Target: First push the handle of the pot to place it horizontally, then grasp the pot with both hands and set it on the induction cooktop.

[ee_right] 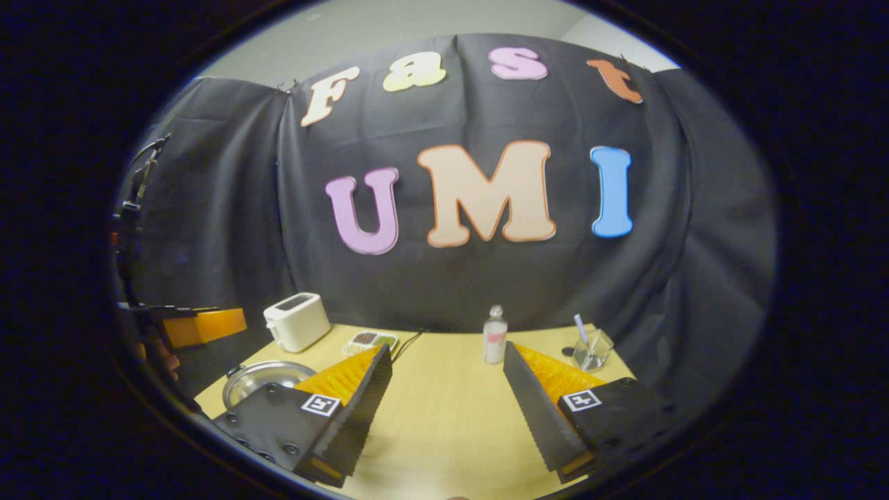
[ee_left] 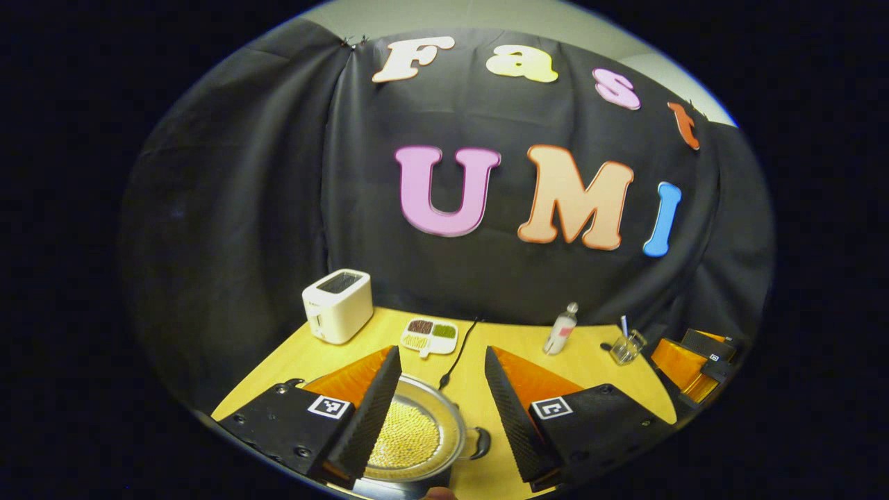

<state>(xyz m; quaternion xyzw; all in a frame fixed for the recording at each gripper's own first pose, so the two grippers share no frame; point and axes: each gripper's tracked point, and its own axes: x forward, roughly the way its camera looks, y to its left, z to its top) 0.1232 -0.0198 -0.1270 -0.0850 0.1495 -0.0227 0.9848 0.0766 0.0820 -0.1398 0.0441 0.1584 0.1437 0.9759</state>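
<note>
The shallow round steel pot (ee_left: 414, 432) filled with small yellow grains sits low in the centre of the left gripper view, on the pale wooden table (ee_left: 486, 354), with one black loop handle (ee_left: 480, 443) jutting from its right rim. In the right gripper view the same pot (ee_right: 267, 378) shows at lower left, partly behind that gripper's near finger. The left gripper (ee_left: 442, 410) hangs over the pot, jaws spread wide, holding nothing. The right gripper (ee_right: 448, 410) hovers over bare table, also spread and empty.

I'd say the handle push comes first. A closed or single fingertip against the side of the handle, nudged slowly, should turn the pot without sliding it or spilling grains.

Farther back stand a white toaster (ee_left: 337, 305), a divided white tray of seeds (ee_left: 430, 335), a black cable (ee_left: 458, 353), a small clear bottle (ee_left: 561, 329) and a glass with a straw (ee_left: 627, 345). I can't pick out the cooktop.
</note>
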